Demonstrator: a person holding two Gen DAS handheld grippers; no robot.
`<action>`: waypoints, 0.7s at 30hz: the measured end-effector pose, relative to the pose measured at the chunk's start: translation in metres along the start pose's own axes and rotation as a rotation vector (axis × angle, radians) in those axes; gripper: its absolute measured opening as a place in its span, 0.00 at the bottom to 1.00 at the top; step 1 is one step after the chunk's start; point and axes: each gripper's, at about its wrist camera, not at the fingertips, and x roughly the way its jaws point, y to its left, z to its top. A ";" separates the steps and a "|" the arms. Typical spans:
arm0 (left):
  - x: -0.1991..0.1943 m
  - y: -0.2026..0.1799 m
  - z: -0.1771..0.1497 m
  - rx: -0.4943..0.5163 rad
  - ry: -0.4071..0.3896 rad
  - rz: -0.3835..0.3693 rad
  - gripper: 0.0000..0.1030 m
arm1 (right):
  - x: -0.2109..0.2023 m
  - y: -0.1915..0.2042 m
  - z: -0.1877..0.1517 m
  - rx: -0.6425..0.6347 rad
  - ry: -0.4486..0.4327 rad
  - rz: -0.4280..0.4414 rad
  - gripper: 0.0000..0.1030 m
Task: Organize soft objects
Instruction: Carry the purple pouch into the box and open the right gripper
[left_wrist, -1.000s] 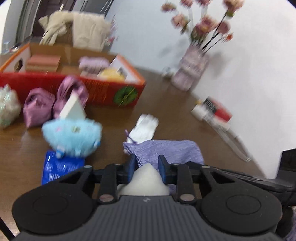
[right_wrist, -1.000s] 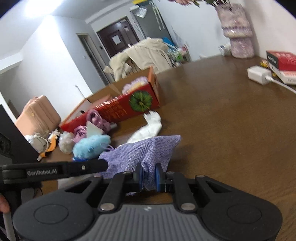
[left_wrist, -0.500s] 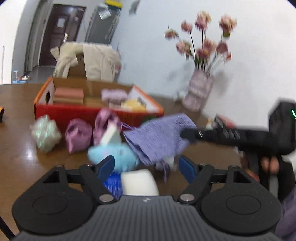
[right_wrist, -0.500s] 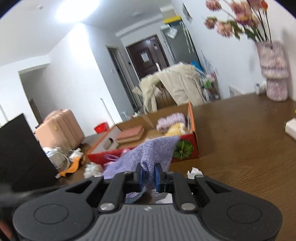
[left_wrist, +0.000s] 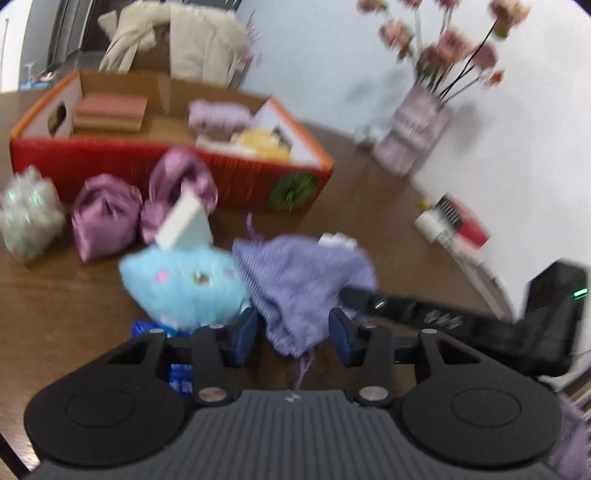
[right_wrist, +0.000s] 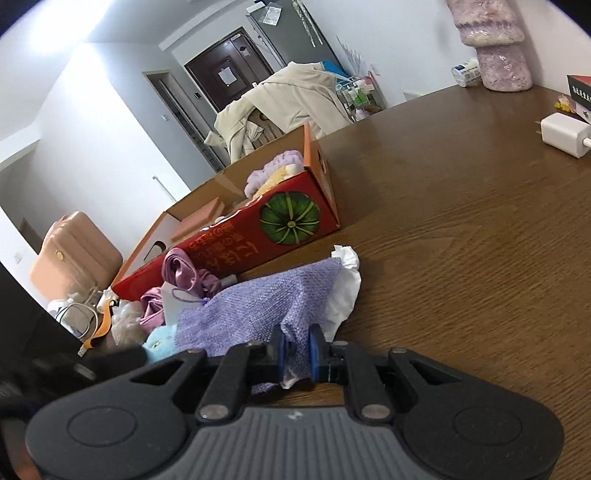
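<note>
no legible text; red characters on the box (right_wrist: 236, 243) side unreadable

The purple cloth (right_wrist: 258, 302) in the right gripper (right_wrist: 295, 352) looks rough and woven. The table (right_wrist: 461, 258) beyond is smooth brown wood, and the blue toy (left_wrist: 184, 284) is fluffy.

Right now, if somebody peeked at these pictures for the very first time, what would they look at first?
Probably the purple knitted cloth, pinched in the right gripper and hanging between the open fingers of the left gripper. Next, the fluffy blue plush toy just left of the cloth, and the red cardboard box behind it, with soft things inside.
</note>
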 end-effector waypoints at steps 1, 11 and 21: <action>0.006 0.001 -0.002 -0.007 0.007 0.015 0.36 | 0.000 -0.002 0.000 0.005 0.000 0.003 0.12; -0.026 0.003 0.013 -0.004 -0.132 -0.075 0.06 | -0.022 0.013 0.004 -0.047 -0.043 0.037 0.12; -0.071 0.069 0.099 -0.037 -0.308 0.009 0.06 | 0.012 0.098 0.083 -0.238 -0.105 0.176 0.12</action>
